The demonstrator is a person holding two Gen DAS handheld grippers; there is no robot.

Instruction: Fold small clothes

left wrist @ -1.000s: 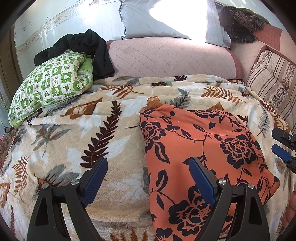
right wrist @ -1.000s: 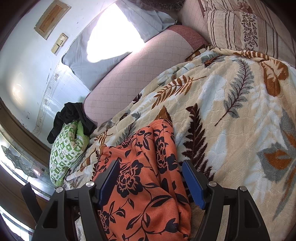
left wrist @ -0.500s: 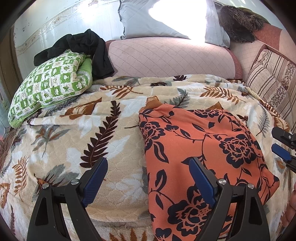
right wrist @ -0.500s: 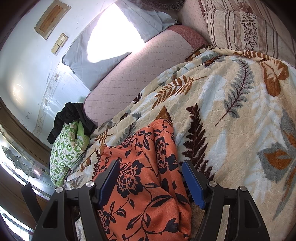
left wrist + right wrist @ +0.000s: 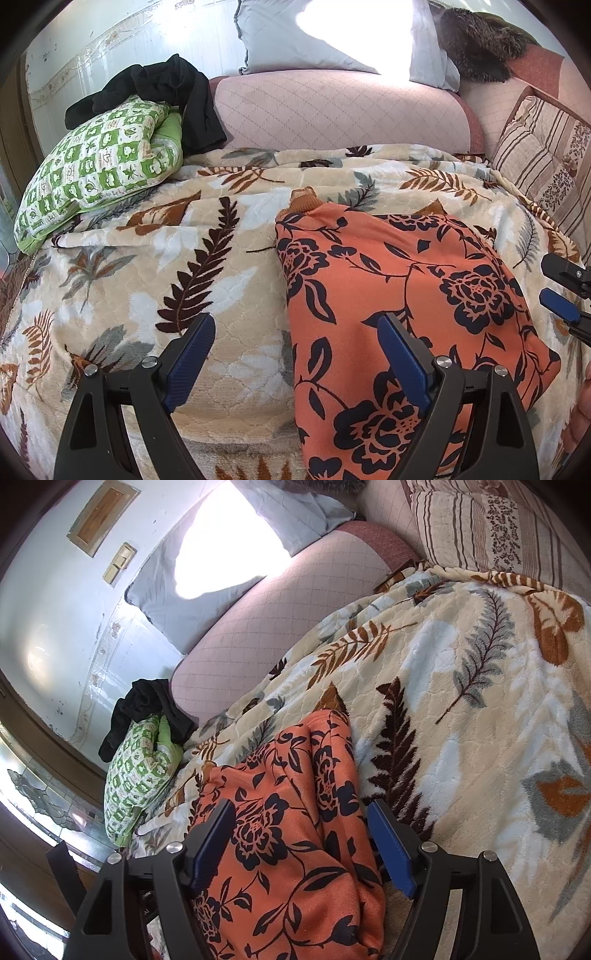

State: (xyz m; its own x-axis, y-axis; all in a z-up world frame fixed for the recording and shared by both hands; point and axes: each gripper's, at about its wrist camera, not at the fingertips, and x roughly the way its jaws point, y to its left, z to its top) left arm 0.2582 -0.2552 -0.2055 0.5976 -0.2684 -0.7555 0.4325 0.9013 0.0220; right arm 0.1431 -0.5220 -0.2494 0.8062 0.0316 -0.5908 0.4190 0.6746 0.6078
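- We see the orange floral garment (image 5: 402,295) lying folded on the leaf-patterned blanket (image 5: 155,266), toward its right half in the left wrist view, in the same place and shape as a second ago.
- Our left gripper (image 5: 295,350) hangs over the garment's left edge with its jaws spread wide: the left finger is above bare blanket, the right finger above the orange cloth, and neither pad presses on anything. Its spread matches the earlier frames.
- Our right gripper (image 5: 301,834) has its jaws spread with the garment's right-hand folds lying between them. The jaws have just been opening a little further; in the right wrist view the blue pads now stand slightly wider apart than half a second ago, and they do not pinch the cloth.
- In the left wrist view the right gripper's blue tips show at the right edge, just beside the garment's right border, where they were before.
- A bit of a hand (image 5: 580,410) shows at the lower right rim of that view, unchanged.
- Behind the blanket, the green-and-white pillow (image 5: 99,177) with the black garment (image 5: 173,96) draped over it, the pink quilted bolster (image 5: 332,110) and the striped cushion (image 5: 543,166) all sit as they did earlier.
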